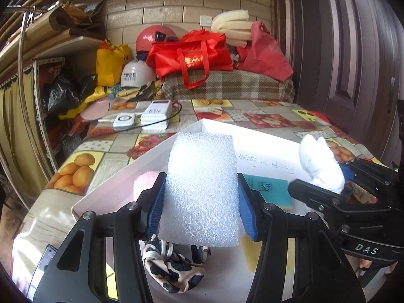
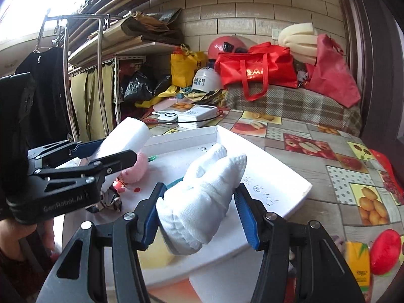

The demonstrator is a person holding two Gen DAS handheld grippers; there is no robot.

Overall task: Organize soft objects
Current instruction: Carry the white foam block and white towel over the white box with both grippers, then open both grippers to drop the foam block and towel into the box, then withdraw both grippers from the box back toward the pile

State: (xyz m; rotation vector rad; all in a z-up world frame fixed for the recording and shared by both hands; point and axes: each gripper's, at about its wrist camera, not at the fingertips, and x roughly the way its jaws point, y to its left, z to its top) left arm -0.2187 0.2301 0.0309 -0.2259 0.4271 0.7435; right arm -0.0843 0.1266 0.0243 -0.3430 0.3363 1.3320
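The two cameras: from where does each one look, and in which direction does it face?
Left wrist: sits on the left gripper, looks along its fingers over the foam block it grips, to the white tray; the right gripper shows beside it.
Right wrist: sits on the right gripper, looks over the white sock it grips; the left gripper and a hand show.
Shared: tray, both grippers, red bag.

You have two grippers, left (image 1: pixel 200 197) and right (image 2: pixel 199 209); one foam block (image 1: pixel 202 189), one rolled white sock (image 2: pixel 202 197), one white tray (image 2: pixel 277 181), one pink plush (image 2: pixel 136 169), two helmets, red (image 1: pixel 154 38) and white (image 1: pixel 136 73)
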